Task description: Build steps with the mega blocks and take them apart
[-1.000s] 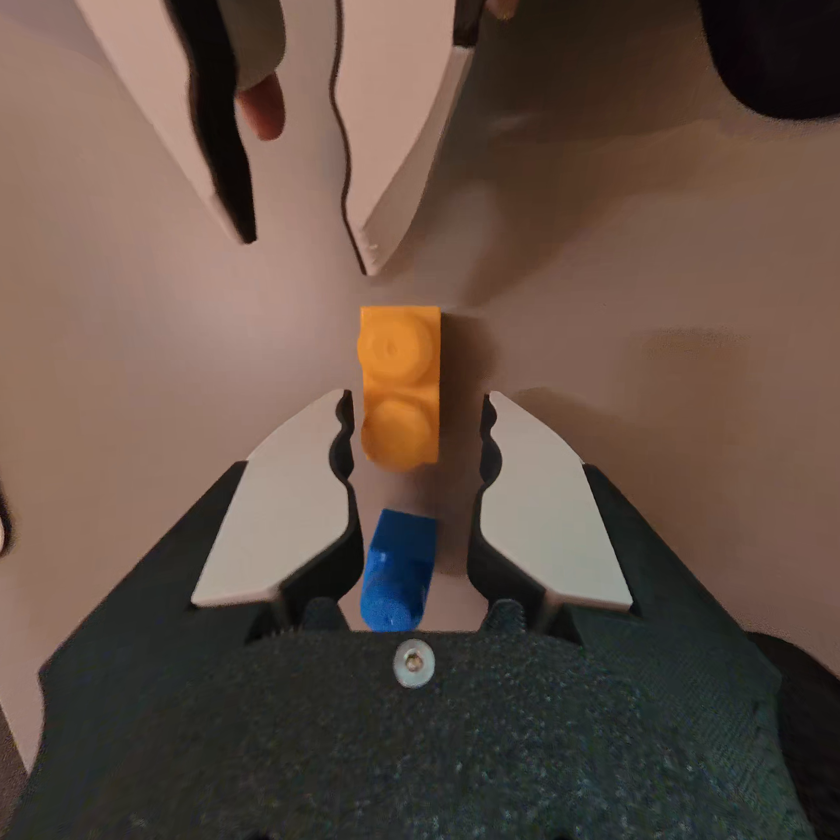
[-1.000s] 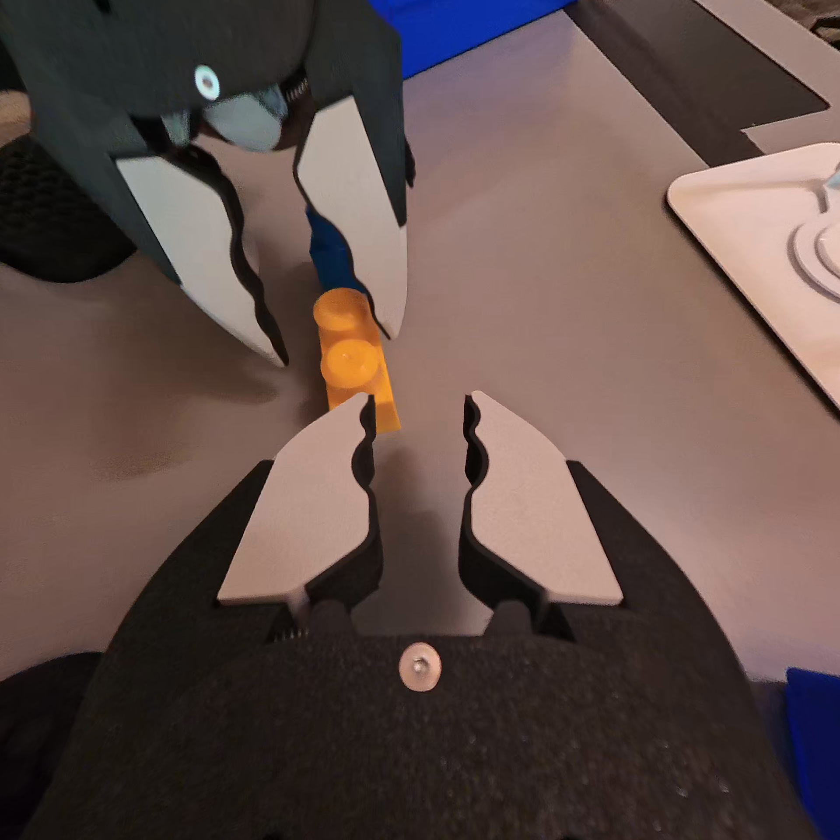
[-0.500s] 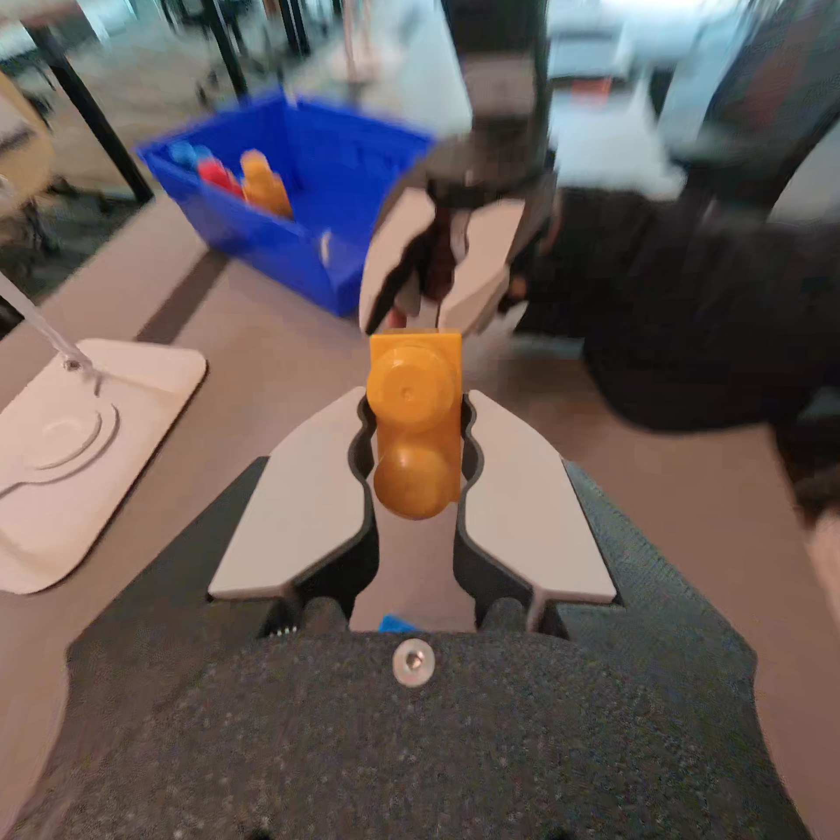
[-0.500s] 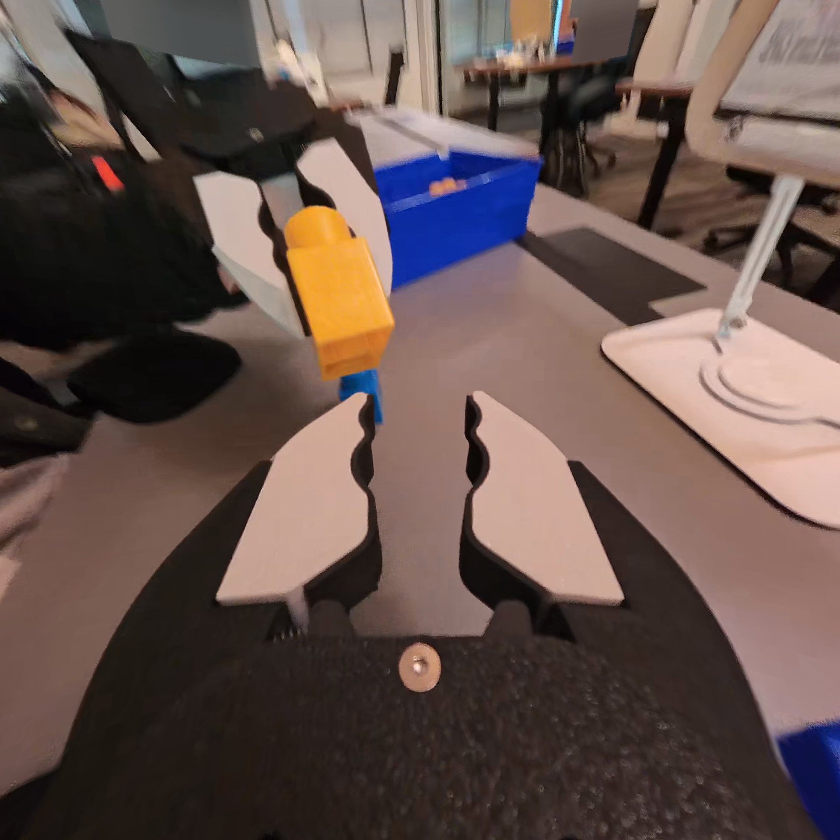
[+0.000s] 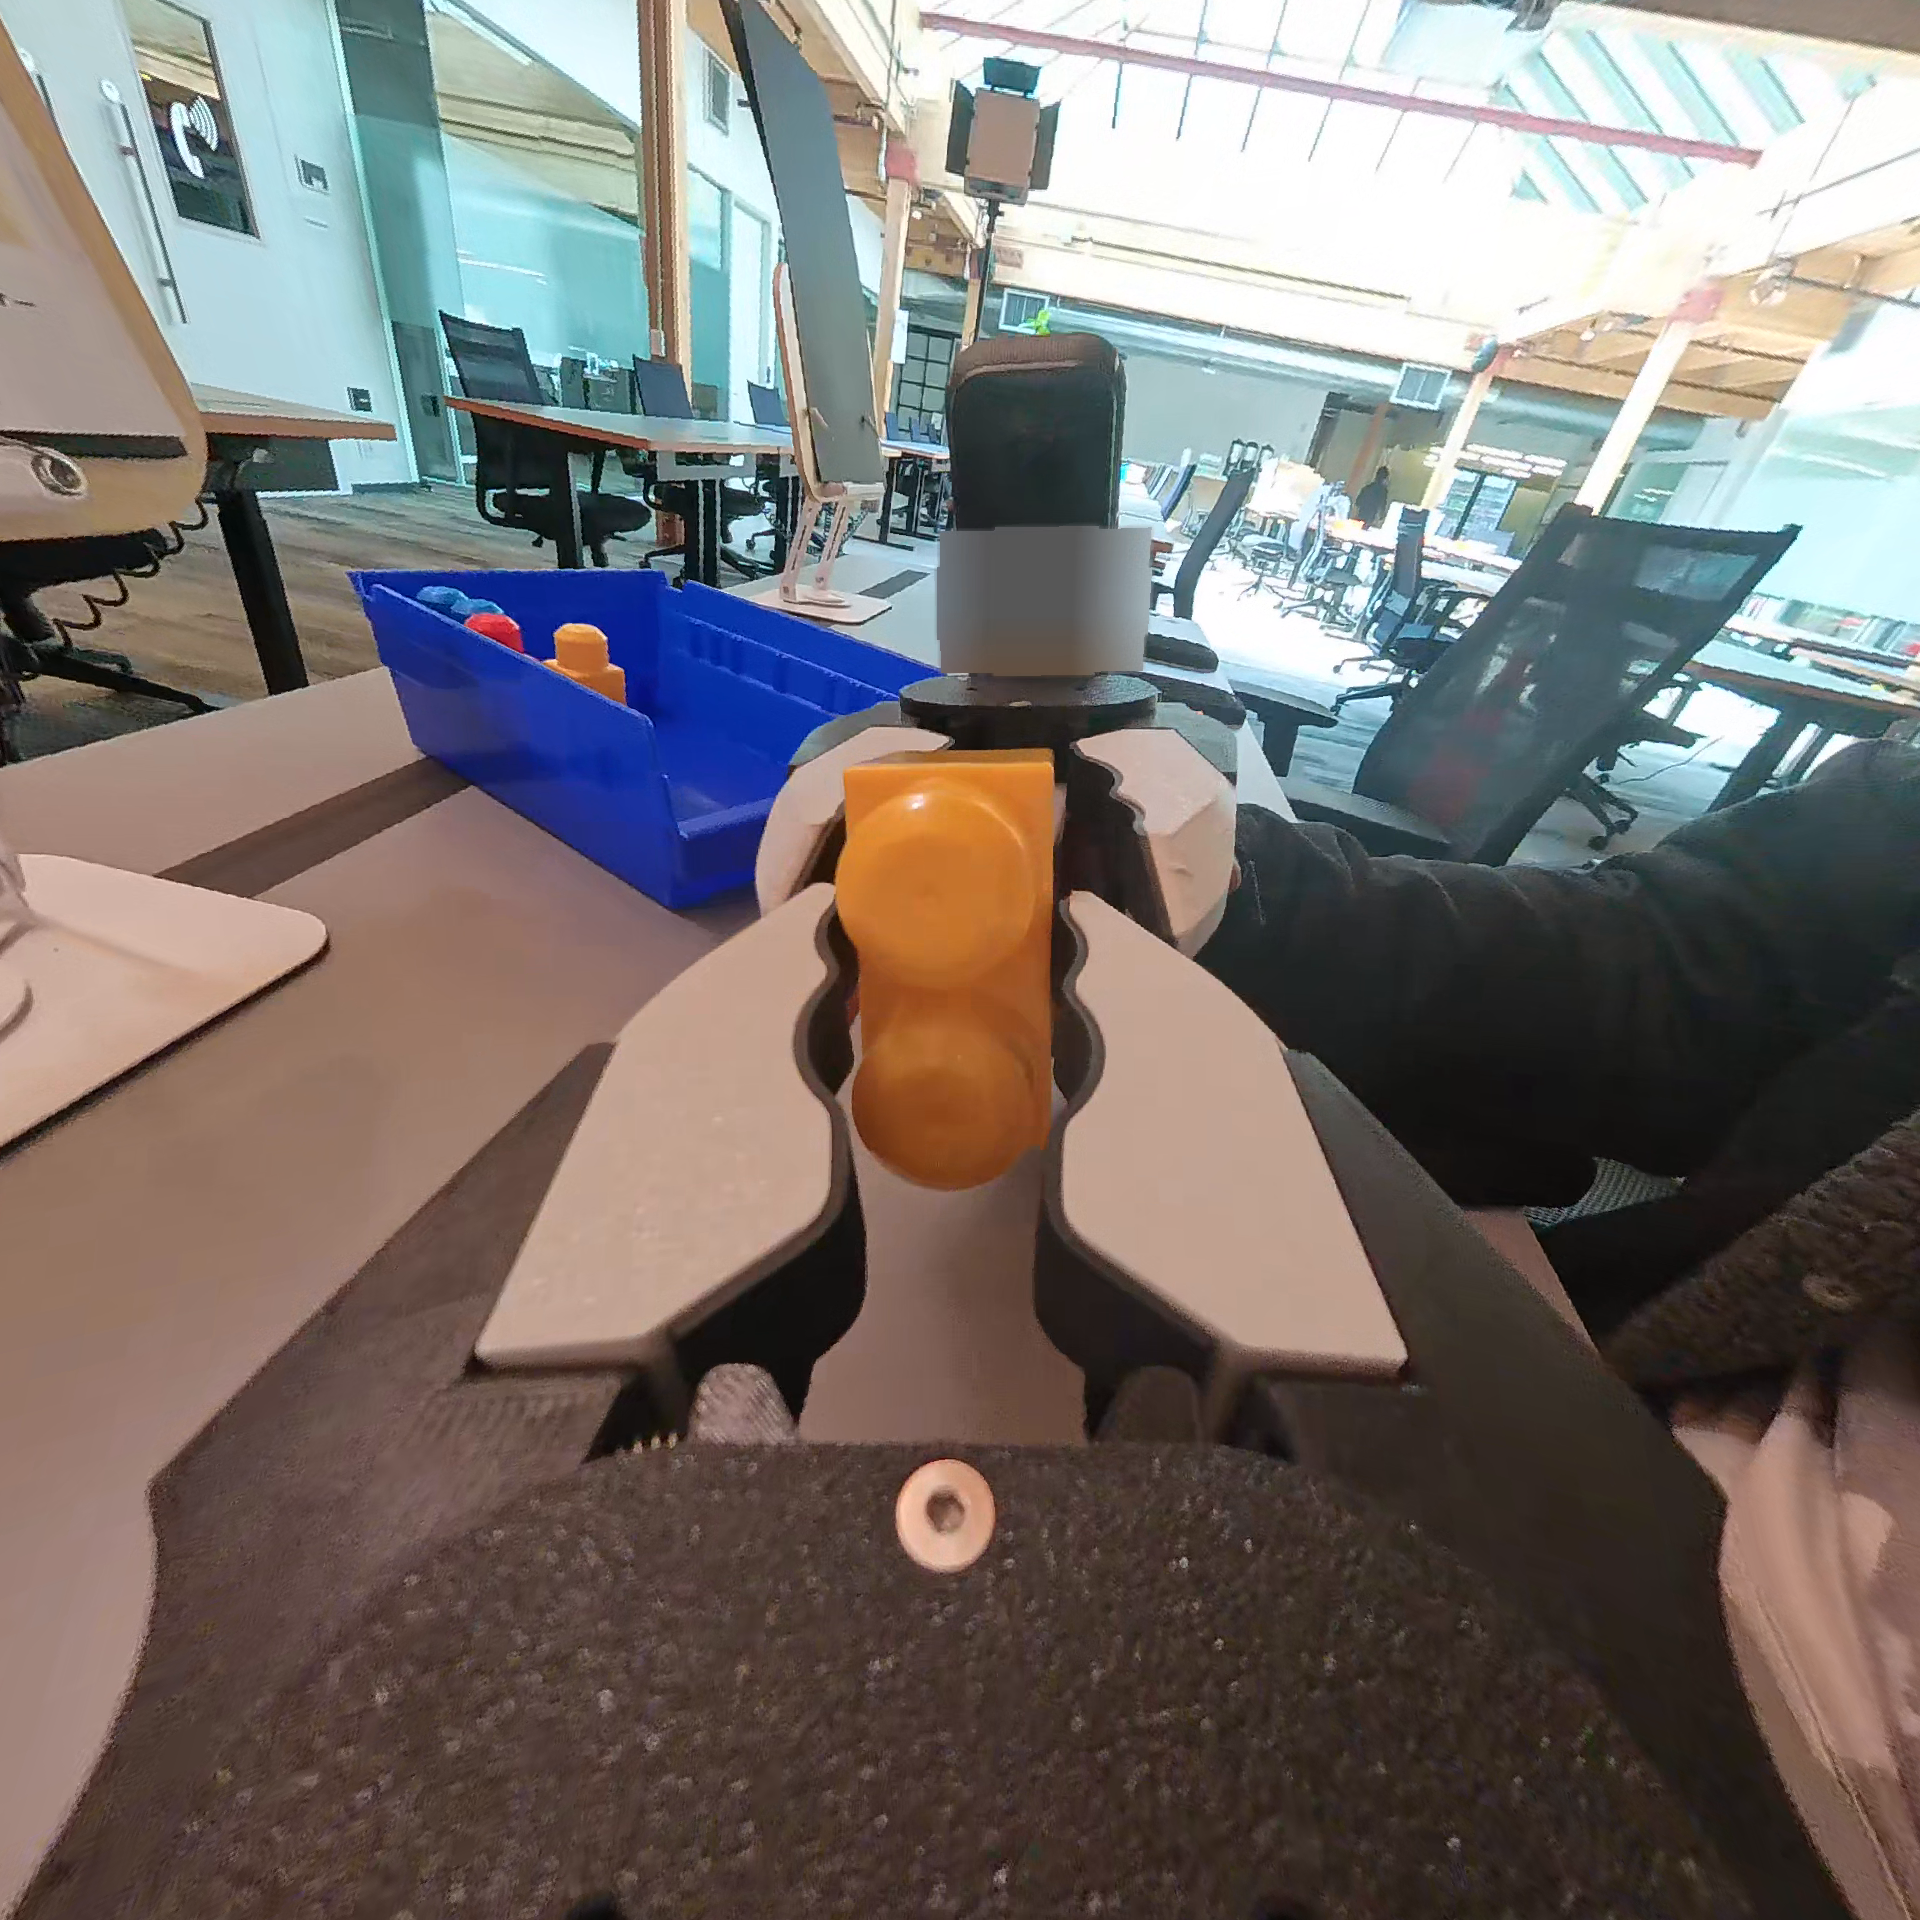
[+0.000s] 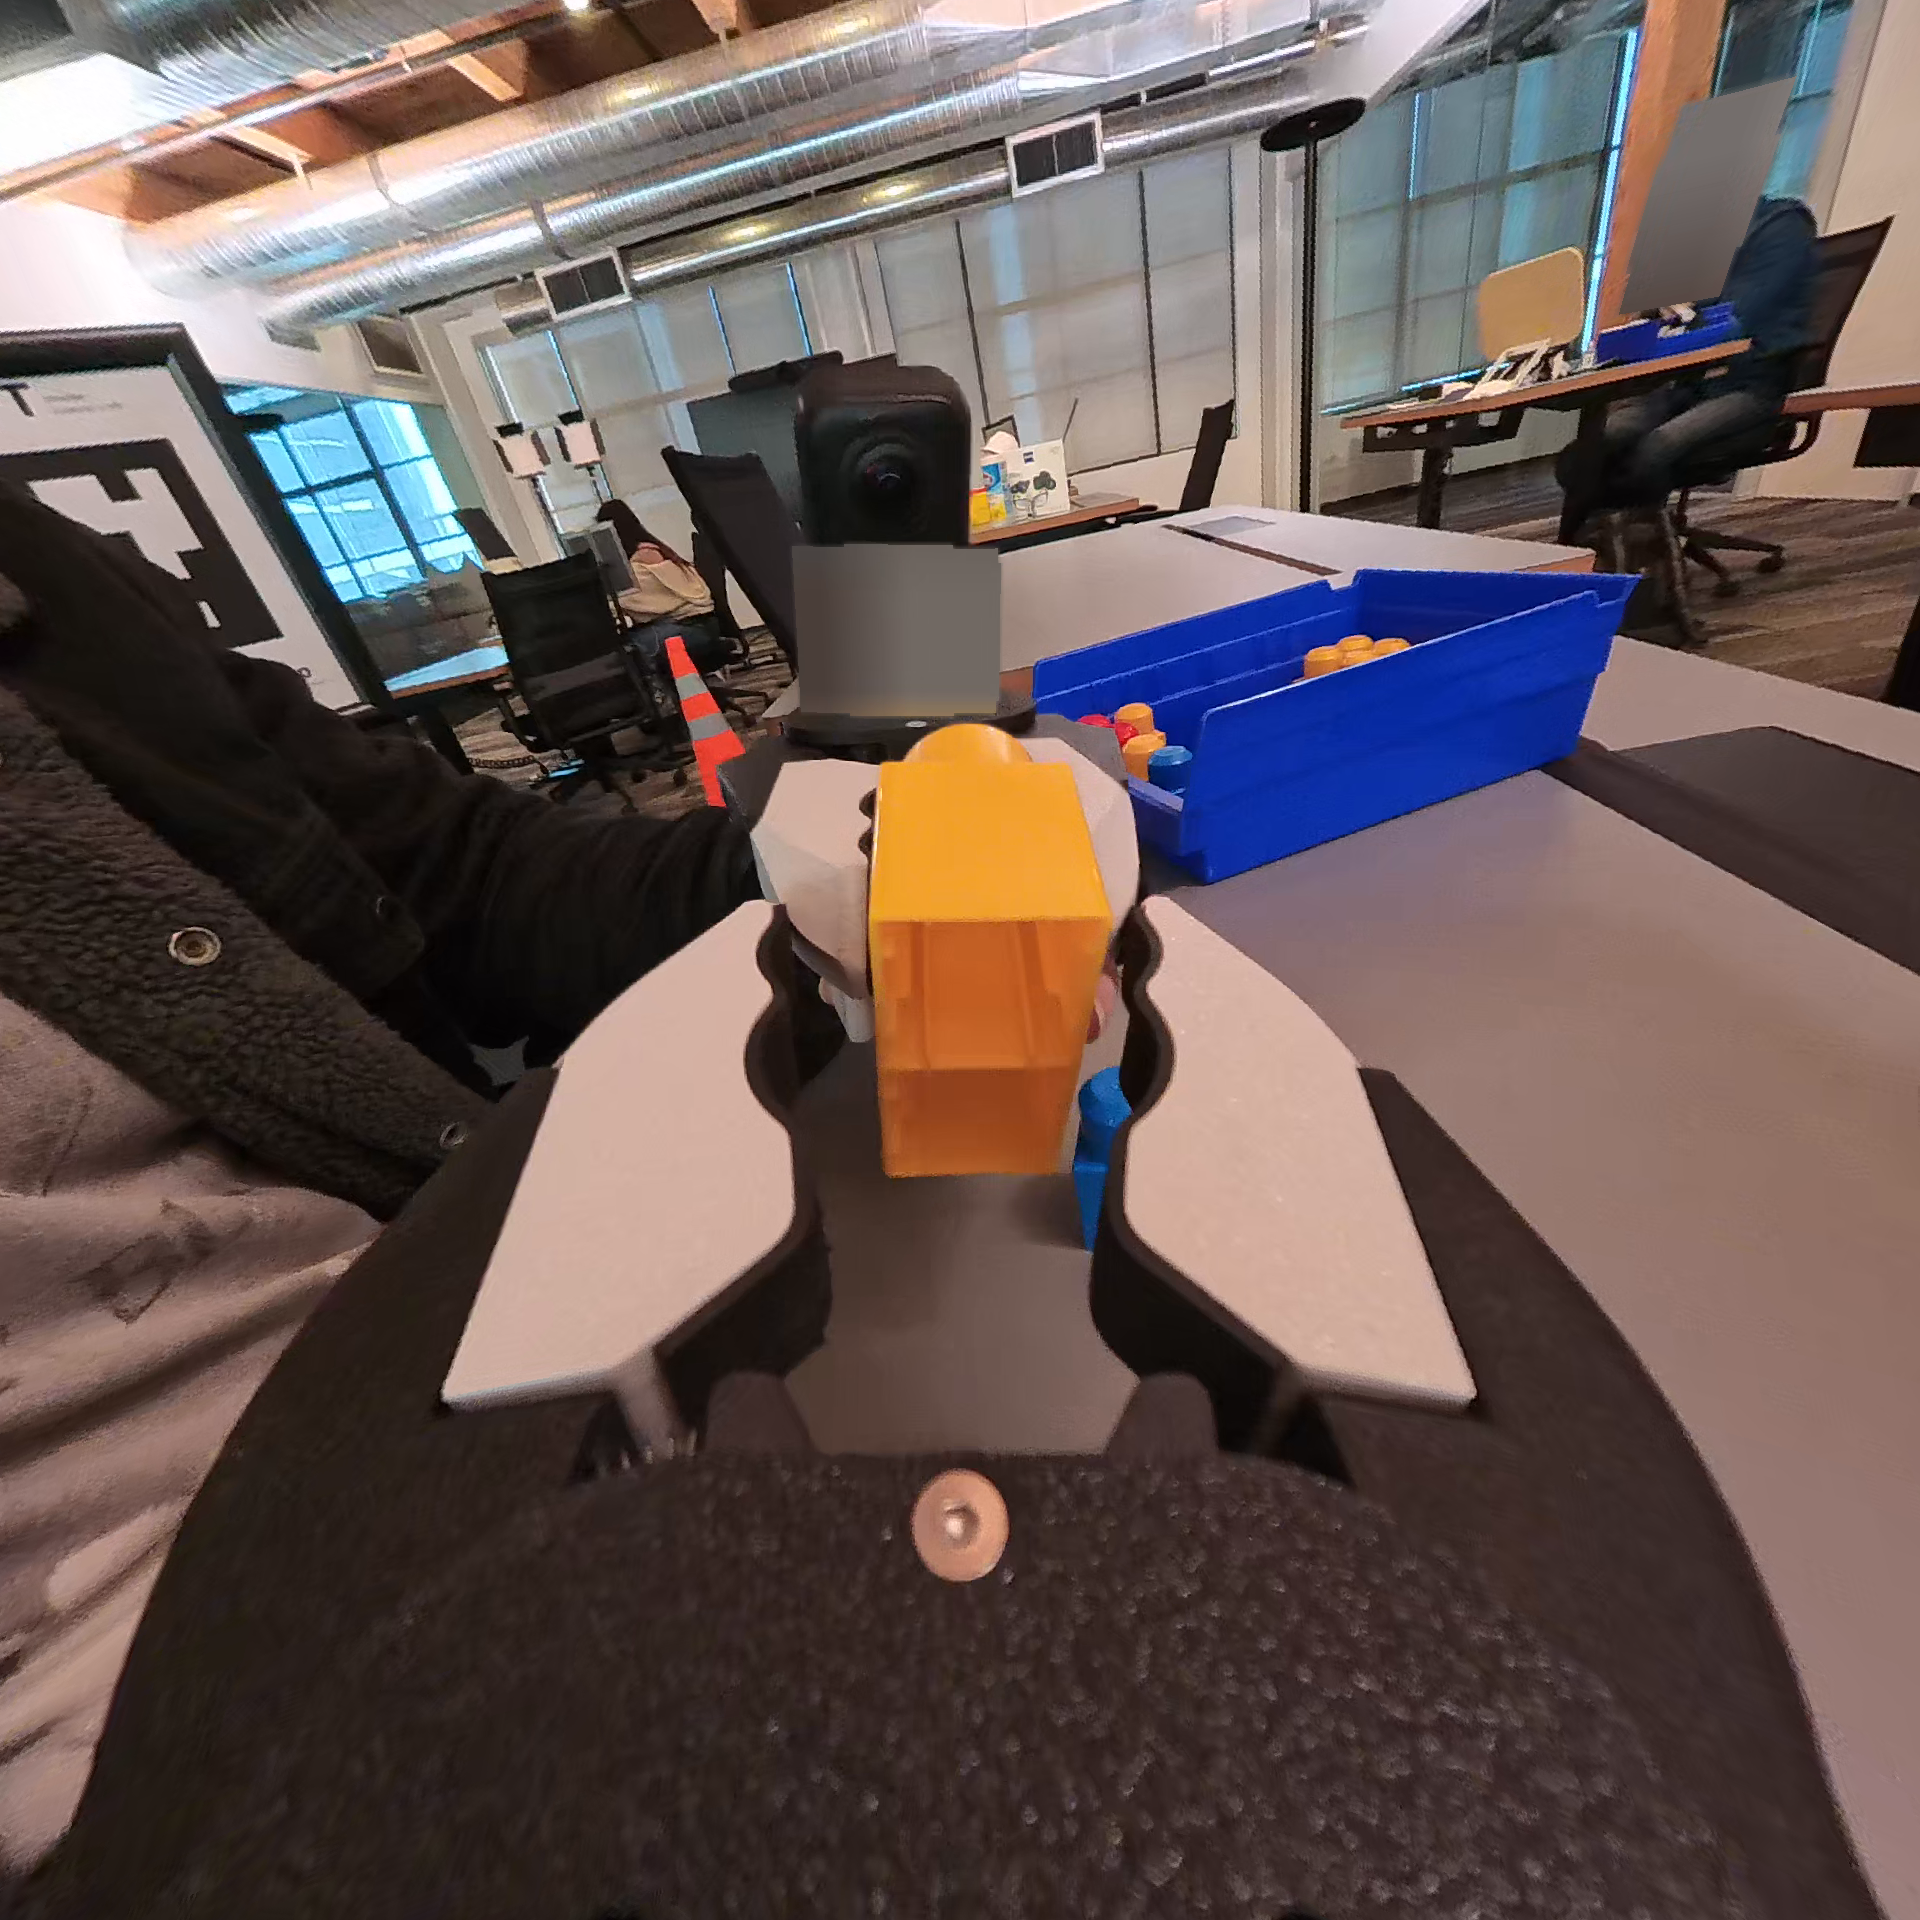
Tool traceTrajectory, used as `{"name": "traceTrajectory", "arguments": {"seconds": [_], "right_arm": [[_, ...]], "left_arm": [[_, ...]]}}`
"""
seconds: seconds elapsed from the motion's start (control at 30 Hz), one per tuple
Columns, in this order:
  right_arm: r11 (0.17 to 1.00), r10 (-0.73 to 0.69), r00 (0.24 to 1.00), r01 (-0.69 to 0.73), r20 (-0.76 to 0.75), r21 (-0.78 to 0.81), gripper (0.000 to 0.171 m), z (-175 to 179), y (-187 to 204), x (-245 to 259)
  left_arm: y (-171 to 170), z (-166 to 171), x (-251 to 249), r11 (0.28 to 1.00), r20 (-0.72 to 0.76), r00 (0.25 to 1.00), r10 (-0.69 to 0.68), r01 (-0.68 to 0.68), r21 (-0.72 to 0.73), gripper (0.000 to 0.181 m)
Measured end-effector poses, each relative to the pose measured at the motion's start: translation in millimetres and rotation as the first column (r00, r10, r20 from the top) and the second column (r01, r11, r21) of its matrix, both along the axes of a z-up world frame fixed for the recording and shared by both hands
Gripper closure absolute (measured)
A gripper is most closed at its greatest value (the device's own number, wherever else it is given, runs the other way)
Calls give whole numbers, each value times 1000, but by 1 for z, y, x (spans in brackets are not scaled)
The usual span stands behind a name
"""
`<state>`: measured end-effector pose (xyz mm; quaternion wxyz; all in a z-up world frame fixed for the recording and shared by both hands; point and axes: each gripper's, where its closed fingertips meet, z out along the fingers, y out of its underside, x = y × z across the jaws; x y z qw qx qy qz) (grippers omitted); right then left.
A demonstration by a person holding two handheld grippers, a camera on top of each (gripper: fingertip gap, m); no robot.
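Note:
My left gripper (image 5: 945,914) is shut on an orange two-stud block (image 5: 948,966) and holds it in the air, studs facing its camera. In the right wrist view the same orange block (image 6: 987,997) shows its hollow underside, with the left gripper's fingers (image 6: 821,873) gripping its sides. My right gripper (image 6: 958,914) is open and empty, facing the left one, its fingertips on either side of the block's near end with a gap on the left. Its white fingers (image 5: 1179,831) show behind the block. A small blue block (image 6: 1099,1143) stands on the grey table (image 6: 1455,987) below.
A blue bin (image 5: 582,748) with several red, blue and orange blocks sits at the back of the table; it also shows in the right wrist view (image 6: 1351,727). A white lamp base (image 5: 125,966) lies left. A person's dark sleeve (image 5: 1507,987) reaches across on the right. Both grippers' tips are close together, under 4 cm apart.
My left gripper closed on the orange block and lifted it off the table, leaving the blue block there. Both grippers tilted up to level, and the right one came in close.

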<state>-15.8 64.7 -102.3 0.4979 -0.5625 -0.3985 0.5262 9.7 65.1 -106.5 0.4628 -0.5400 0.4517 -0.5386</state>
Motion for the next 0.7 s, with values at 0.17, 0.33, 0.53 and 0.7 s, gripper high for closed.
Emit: {"name": "traceTrajectory", "arguments": {"seconds": [0.17, 0.33, 0.53, 0.7], "right_arm": [[1000, 9, 999, -10, -54, -15, 115, 5, 0, 2], [999, -18, 997, 20, -71, 28, 135, 12, 1, 7], [996, -25, 998, 29, -54, 80, 136, 21, -4, 10], [996, -41, 987, 52, -157, 66, 135, 39, -1, 34]], "left_arm": [[-3, 2, -3, 1000, 9, 1000, -18, 18, 10, 145], [-4, -2, -3, 1000, 4, 1000, -18, 18, 14, 145], [-9, 4, -3, 999, 19, 999, -31, 31, 24, 146], [-5, -5, -8, 999, -26, 999, -42, 42, 6, 142]]}}
